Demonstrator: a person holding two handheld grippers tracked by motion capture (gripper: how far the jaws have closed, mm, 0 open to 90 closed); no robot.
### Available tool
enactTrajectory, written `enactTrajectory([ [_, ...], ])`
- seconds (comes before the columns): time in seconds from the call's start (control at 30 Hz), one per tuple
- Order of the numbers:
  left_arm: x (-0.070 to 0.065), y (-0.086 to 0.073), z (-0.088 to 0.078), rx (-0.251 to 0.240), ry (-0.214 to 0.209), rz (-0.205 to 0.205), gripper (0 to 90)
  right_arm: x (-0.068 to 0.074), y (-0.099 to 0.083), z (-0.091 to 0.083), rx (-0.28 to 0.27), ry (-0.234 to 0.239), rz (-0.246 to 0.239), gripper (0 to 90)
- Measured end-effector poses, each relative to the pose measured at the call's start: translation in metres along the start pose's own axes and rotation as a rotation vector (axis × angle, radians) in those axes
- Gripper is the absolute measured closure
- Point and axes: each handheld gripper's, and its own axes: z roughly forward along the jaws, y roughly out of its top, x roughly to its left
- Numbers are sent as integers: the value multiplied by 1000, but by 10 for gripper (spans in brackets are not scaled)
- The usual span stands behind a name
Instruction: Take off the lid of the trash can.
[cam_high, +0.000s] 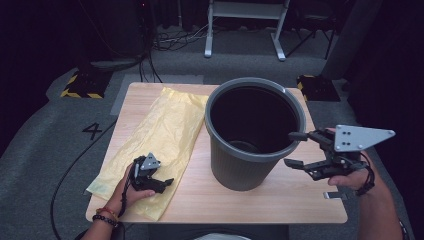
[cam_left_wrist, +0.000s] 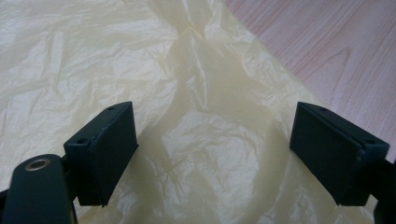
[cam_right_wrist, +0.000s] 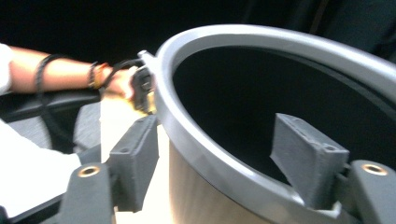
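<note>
Right gripper (cam_high: 296, 149): jaws wide, straddling bin (cam_high: 252, 135) rim, no pinch yet. Left gripper (cam_high: 161, 181): jaws wide, resting on yellow bag (cam_high: 160, 130), flat on worktop (cam_high: 280, 200) beside bin. Advice: seat pads squarely on rim before closing.

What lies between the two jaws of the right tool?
The grey rim of the waste bin runs between the jaws of the right tool, one jaw outside the wall and one inside, as the right gripper view shows.
</note>
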Motion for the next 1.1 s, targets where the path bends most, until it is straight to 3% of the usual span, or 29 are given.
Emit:
enactTrajectory([
  [0.03,0,0,0,0,0,0,147,-1,5,10,35,42,-2,394],
  [0.1,0,0,0,0,0,0,147,-2,7,15,48,64,-1,416],
  [0.13,0,0,0,0,0,0,147,-6,10,24,84,106,20,482],
  [0.23,0,0,0,0,0,0,147,-8,14,33,123,128,17,513],
  [0.27,0,0,0,0,0,0,147,-9,18,39,150,177,18,578],
  [0.37,0,0,0,0,-1,0,147,-9,22,44,167,210,17,640],
  [0.57,0,0,0,0,0,-1,147,-7,30,52,205,221,-16,673],
  [1.1,0,0,0,0,0,-1,147,0,43,67,196,225,-89,735],
])
